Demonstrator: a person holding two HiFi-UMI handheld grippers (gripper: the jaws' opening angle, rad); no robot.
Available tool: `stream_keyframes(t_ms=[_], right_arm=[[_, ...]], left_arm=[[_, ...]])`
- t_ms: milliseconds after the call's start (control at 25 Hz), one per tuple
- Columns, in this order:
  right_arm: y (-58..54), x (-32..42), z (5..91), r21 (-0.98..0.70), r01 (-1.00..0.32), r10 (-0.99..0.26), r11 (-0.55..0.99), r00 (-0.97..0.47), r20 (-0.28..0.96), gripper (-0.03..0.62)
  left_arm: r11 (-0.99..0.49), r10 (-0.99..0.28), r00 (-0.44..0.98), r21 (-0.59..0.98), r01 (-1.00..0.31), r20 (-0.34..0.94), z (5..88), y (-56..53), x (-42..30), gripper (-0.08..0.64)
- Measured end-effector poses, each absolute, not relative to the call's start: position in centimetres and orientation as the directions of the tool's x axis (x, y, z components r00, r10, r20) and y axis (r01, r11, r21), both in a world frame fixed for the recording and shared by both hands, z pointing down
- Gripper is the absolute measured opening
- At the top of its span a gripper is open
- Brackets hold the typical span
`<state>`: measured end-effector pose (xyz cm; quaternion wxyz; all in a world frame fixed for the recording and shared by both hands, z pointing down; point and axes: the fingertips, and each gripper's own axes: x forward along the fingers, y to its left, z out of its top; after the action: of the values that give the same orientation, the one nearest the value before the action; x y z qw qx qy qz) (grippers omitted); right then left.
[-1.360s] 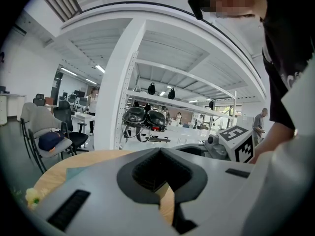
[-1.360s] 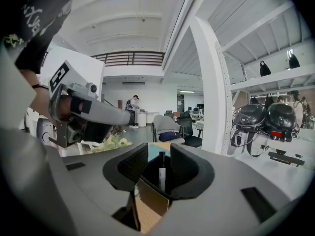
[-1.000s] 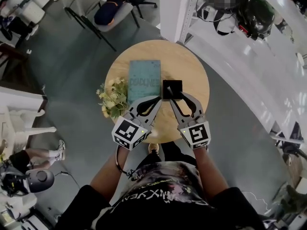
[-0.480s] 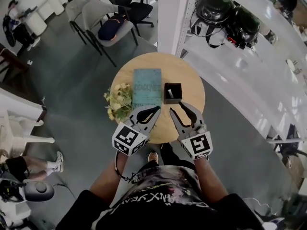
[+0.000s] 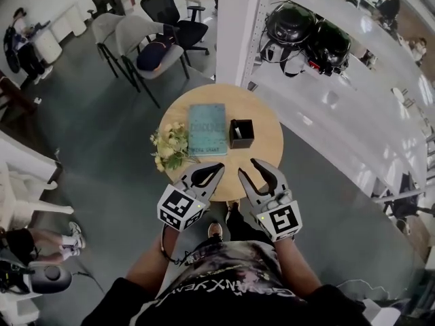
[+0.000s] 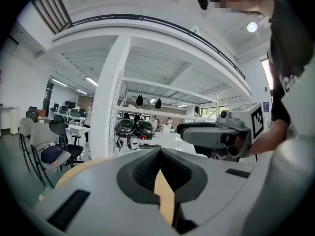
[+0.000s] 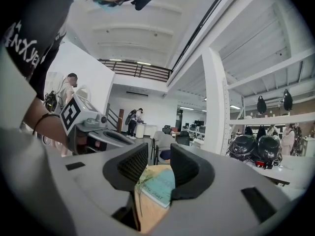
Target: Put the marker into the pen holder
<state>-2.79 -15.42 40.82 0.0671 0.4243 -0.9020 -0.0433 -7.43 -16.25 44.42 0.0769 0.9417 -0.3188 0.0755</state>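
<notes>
A black square pen holder [image 5: 241, 133] stands on the right half of a small round wooden table [image 5: 262, 124]. Something thin and pale shows at its left inner edge, too small to name. Both grippers hang over the table's near edge, apart from the holder. My left gripper [image 5: 219, 168] [image 6: 160, 150] is shut with its pads touching and nothing between them. My right gripper [image 5: 247, 168] [image 7: 159, 159] is open and empty, and the table top [image 7: 147, 213] shows through its gap.
A teal book [image 5: 206, 128] [image 7: 160, 186] lies left of the holder, with a bunch of pale flowers [image 5: 171, 148] at the table's left edge. A white pillar [image 5: 234, 26], a shelf with dark helmets [image 5: 306, 32] and chairs [image 5: 146, 43] stand beyond the table.
Both grippers have drawn back from the pen holder towards the table's near edge. The table looks smaller and farther off in the head view.
</notes>
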Motion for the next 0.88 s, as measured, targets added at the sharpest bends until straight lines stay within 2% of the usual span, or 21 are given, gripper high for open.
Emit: stream_keyframes(t_ms=[280, 560, 680, 800, 880], right_arm=[[-13.5, -2.6, 40.2, 0.129, -0.754, -0.764, 0.644, -0.625, 0.157, 0.130], [-13.8, -1.4, 39.6, 0.105, -0.724, -0.732, 0.681, -0.671, 0.117, 0.130], [-14.1, -0.8, 40.2, 0.092, -0.698, -0.703, 0.710, -0.696, 0.148, 0.118], [-14.7, -0.1, 40.1, 0.097, -0.684, -0.690, 0.723, -0.712, 0.131, 0.075], [-14.7, 0.5, 40.2, 0.084, -0.674, -0.678, 0.734, -0.720, 0.148, 0.017]], left_arm=[[-0.789, -0.577, 0.792, 0.115, -0.604, 0.201, 43.5, -14.7, -7.8, 0.018], [-0.773, -0.597, 0.774, 0.109, -0.625, 0.211, 42.1, -15.2, -6.3, 0.018], [-0.755, -0.620, 0.755, 0.098, -0.648, 0.213, 41.8, -16.0, -5.9, 0.018], [-0.737, -0.640, 0.737, 0.097, -0.669, 0.220, 42.0, -16.4, -5.3, 0.018], [-0.730, -0.646, 0.729, 0.095, -0.677, 0.227, 42.1, -16.5, -4.8, 0.018]])
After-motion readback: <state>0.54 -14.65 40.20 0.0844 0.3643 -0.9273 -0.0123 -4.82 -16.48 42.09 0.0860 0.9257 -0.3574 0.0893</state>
